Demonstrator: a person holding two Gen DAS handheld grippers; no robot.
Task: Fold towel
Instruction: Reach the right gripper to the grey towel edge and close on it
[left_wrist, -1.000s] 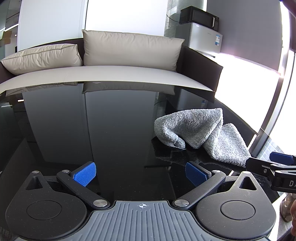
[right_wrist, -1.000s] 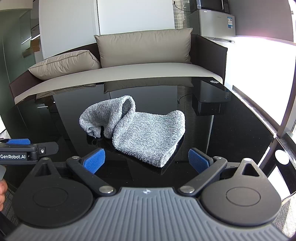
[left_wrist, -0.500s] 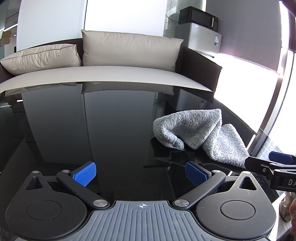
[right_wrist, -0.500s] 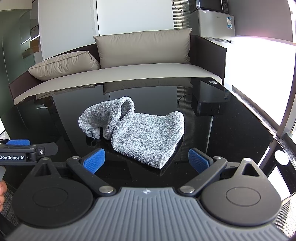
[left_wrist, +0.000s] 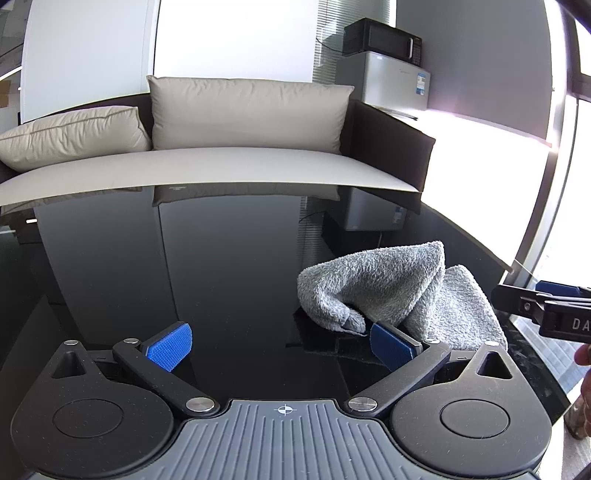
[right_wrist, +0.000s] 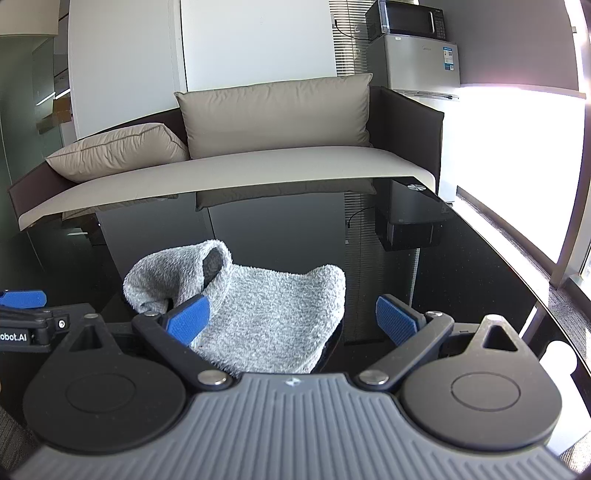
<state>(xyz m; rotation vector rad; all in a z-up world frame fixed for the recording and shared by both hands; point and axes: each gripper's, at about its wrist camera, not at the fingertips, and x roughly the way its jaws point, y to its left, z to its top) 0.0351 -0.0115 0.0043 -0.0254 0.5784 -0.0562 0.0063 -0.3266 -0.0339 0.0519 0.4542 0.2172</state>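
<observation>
Low over table (left_wrist: 236, 280), left gripper (left_wrist: 280, 345) spread wide beside towel (left_wrist: 373, 288), right gripper (right_wrist: 291, 321) gaping astride it

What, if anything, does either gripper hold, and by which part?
Nothing is held. Left gripper and right gripper are both open, near the towel.

Fluffy grey terry towel (right_wrist: 266, 317) on glossy, mirror-smooth black table (left_wrist: 229, 258)

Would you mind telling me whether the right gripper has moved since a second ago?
Yes. The right gripper has moved forward toward the towel, which now reaches in between its open fingers; against the sofa behind, the towel sits lower and nearer.
</observation>
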